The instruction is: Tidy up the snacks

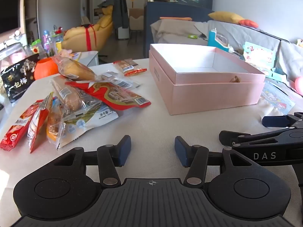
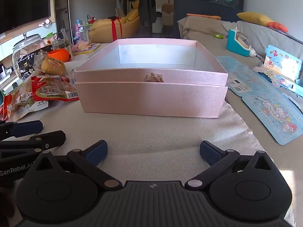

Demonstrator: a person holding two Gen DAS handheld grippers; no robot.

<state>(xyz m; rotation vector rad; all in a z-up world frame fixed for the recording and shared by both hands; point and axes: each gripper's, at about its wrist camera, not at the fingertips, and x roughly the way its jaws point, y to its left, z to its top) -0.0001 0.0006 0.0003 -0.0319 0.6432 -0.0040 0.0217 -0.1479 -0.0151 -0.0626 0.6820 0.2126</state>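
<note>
Starting point: I judge no snack has been moved yet; the pink box (image 2: 151,98) sits open on the bench (image 1: 147,124) and its inside looks bare.
Left hand-held gripper (image 1: 152,151): jaws apart, holding nothing, hovering low over the bench, near the snack pile (image 1: 75,98) to its left.
Right hand-held gripper (image 2: 153,152): jaws wide apart, holding nothing, aimed straight at the front wall of the box.
Snacks: loose wrapped packets lie heaped left of the box, a red packet (image 1: 108,92) on top and nearest it, a bread roll in clear wrap (image 1: 77,70) behind.
Next move: I would swing my left gripper onto the pile and pinch one packet by a flat edge.
Caution: the wrappers overlap, so lifting one may drag its neighbours.
</note>
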